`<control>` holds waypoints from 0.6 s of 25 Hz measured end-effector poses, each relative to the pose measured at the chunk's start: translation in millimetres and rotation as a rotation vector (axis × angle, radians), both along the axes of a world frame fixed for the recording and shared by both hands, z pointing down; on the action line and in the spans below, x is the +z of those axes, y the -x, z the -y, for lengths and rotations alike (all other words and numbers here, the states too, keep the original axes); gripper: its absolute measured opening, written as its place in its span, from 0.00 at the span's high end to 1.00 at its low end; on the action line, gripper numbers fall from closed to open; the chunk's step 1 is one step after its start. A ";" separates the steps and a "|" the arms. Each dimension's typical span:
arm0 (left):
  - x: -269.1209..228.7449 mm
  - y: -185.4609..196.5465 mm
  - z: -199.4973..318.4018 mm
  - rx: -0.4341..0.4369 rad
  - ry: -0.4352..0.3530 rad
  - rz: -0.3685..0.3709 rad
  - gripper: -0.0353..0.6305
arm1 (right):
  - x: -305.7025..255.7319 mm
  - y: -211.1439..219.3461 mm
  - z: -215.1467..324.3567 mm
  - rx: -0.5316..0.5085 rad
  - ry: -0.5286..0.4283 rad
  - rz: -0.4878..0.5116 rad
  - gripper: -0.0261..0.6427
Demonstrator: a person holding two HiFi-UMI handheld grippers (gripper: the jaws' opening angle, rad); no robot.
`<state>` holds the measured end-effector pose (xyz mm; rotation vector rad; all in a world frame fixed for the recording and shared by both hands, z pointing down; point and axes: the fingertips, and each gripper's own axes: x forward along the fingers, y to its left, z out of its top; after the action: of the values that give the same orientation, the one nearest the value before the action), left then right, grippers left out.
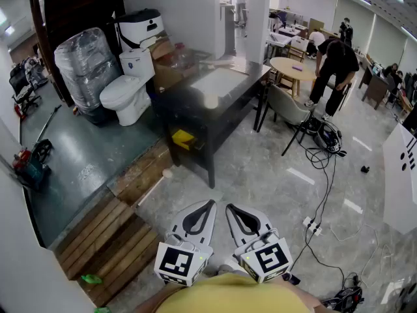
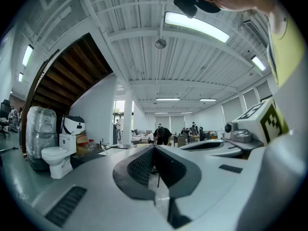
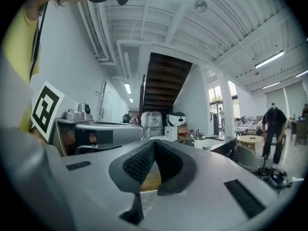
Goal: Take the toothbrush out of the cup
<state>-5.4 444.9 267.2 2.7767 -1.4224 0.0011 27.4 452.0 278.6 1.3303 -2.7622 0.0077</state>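
Now | left gripper (image 1: 210,205) jaws together | right gripper (image 1: 231,208) jaws together | dark table (image 1: 184,98) well ahead

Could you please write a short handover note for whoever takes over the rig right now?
Left gripper: fingers shut, empty, held low near the body.
Right gripper: the same, beside it.
Toothbrush and cup: not made out. A small pale object sits on the dark rectangular table ahead, too small to identify.
Done: nothing visible.
Left: reach the table, find the cup, pull the toothbrush out.
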 end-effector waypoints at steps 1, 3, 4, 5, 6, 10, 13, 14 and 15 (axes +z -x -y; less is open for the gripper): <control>-0.5 -2.4 -0.2 -0.001 -0.001 0.000 0.93 | -0.5 -1.9 -0.1 -0.003 -0.003 0.001 0.94; -1.7 -7.5 -0.2 0.000 -0.004 -0.001 0.93 | -1.7 -5.6 0.5 -0.007 -0.010 0.002 0.94; -2.1 -9.9 0.4 0.002 -0.004 0.000 0.93 | -2.4 -7.4 1.3 -0.008 -0.014 0.004 0.94; -1.5 -11.7 1.2 0.002 -0.003 0.002 0.93 | -3.2 -9.2 2.3 -0.008 -0.016 0.006 0.94; -0.5 -12.8 2.1 0.000 -0.001 0.004 0.93 | -3.7 -10.8 3.1 -0.008 -0.017 0.007 0.94; 0.3 -18.8 1.8 -0.002 0.003 0.004 0.93 | -2.8 -16.4 1.9 -0.020 -0.002 0.021 0.94; 0.8 -26.3 1.0 -0.003 0.004 0.006 0.93 | -2.8 -23.4 0.3 -0.029 0.003 0.036 0.94; 0.6 -28.8 2.0 -0.005 0.004 0.006 0.93 | -3.4 -26.8 1.1 -0.030 0.001 0.039 0.94; 0.3 -31.2 3.3 -0.010 0.002 0.006 0.93 | -4.0 -30.4 2.3 -0.030 -0.001 0.041 0.94</control>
<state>25.8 441.6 267.5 2.7701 -1.4362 0.0104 57.8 449.7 274.5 1.3035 -2.8163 0.0330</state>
